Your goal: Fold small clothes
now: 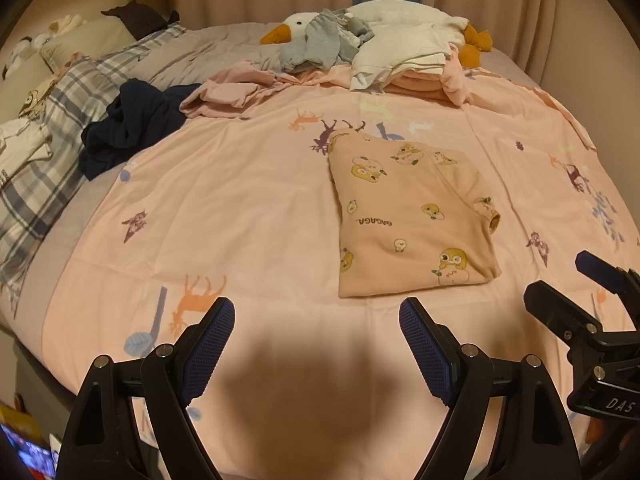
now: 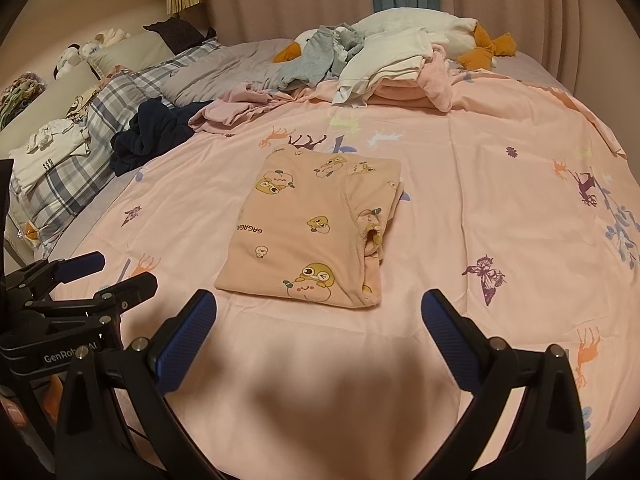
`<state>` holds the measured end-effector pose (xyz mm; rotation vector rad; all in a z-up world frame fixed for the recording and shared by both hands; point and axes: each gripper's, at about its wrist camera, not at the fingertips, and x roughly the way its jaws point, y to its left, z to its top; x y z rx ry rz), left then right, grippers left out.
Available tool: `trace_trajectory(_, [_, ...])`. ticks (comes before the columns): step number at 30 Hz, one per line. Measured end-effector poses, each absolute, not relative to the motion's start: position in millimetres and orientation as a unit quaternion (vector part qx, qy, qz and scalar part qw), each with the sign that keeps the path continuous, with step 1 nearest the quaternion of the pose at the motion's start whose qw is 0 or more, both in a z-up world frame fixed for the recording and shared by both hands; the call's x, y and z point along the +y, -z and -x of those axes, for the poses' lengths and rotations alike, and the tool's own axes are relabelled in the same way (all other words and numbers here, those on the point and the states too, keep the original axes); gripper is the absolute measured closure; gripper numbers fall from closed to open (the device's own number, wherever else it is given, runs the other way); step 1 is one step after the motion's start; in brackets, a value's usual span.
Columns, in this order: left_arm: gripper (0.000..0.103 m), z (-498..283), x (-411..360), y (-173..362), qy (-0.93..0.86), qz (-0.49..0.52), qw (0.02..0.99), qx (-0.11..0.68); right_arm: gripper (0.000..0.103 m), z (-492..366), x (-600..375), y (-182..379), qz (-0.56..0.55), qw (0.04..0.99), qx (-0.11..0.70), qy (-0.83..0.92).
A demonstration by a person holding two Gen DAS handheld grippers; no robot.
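- Lying flat on the pink sheet [image 1: 260,208], near the bed's front edge: folded peach top [image 1: 408,216], cartoon print, roughly rectangular, nothing touching it.
- Left gripper [image 1: 316,320]: jaws spread wide, nothing between them, only bare sheet and shadow below. Top sits ahead of it and slightly right, apart from the pads.
- Right gripper [image 2: 318,312]: jaws likewise spread wide and empty. Top lies straight ahead, its near edge just beyond the fingertips, not touched.
- Left view only: right gripper seen from the side at the lower right, clear of the top; a bright screen corner [image 1: 28,452] at the lower left, off the bed.
- Right view only: the top's folded layers and sleeve cuff [image 2: 374,236] show along its right edge; butterfly print [image 2: 486,278] on the sheet to the right; left gripper seen at the lower left, pad above the sheet.
- Both views, far side of bed: goose plush [image 1: 304,26] under a heap of white and grey clothes [image 1: 400,48]; pink garment [image 1: 236,94] crumpled; dark navy garment [image 1: 132,128] bunched beside the plaid pillow [image 1: 48,120].
- Unfolded pieces lie well apart from the top.
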<state>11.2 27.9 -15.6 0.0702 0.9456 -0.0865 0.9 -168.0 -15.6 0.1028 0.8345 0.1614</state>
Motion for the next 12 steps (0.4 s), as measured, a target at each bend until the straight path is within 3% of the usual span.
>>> trace_trajectory(12, [0.019,-11.4,25.7,13.5,0.040,-0.035,0.890,0.452,0.000,-2.2,-171.6,15.6,-0.054,0.909,0.405,-0.080])
